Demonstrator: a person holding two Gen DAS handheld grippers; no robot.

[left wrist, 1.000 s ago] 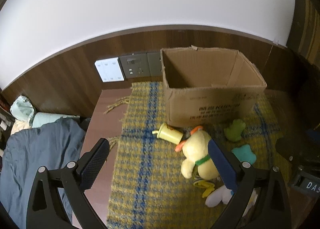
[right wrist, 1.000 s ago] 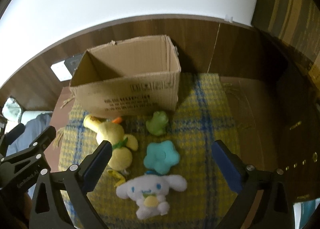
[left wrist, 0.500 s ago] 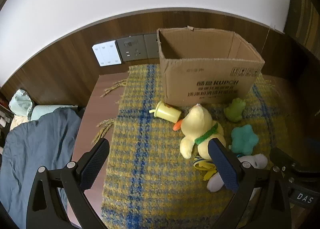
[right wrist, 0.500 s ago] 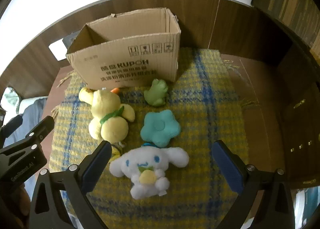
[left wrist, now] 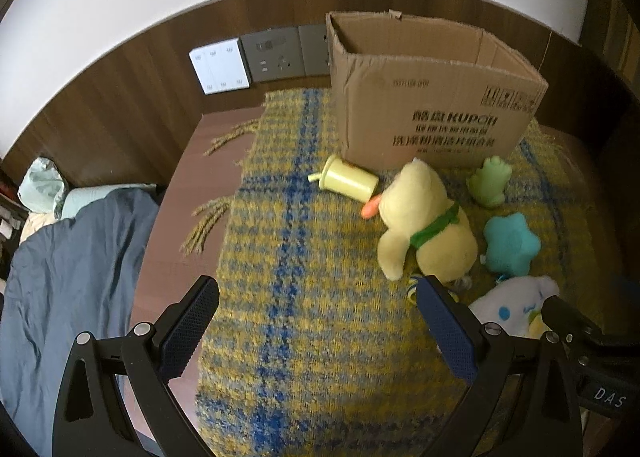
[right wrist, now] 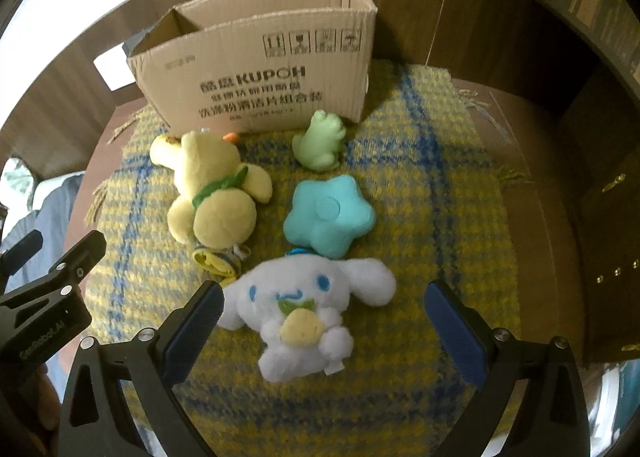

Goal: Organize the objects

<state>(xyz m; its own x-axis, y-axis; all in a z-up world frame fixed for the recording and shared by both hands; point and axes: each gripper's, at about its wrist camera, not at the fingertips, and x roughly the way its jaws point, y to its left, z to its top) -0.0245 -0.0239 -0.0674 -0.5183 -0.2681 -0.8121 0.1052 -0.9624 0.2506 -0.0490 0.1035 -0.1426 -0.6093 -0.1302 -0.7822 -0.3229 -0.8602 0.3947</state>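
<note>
Both jaws wide, empty — right gripper [right wrist: 322, 321] astride white plush [right wrist: 308, 307], left gripper [left wrist: 316, 327] over blanket [left wrist: 288, 217]

A brown table [left wrist: 176, 193] carries a yellow-and-blue plaid cloth [left wrist: 304, 297].

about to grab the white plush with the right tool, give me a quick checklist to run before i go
1. Right tool open: ok.
2. White plush between its fingers: ok.
3. Teal star apart from the plush: cannot tell, they look close.
4. Cardboard box open on top: ok.
5. Left tool open, holding nothing: ok.
6. Left tool out of the right tool's path: cannot tell, it sits close at the left.
</note>
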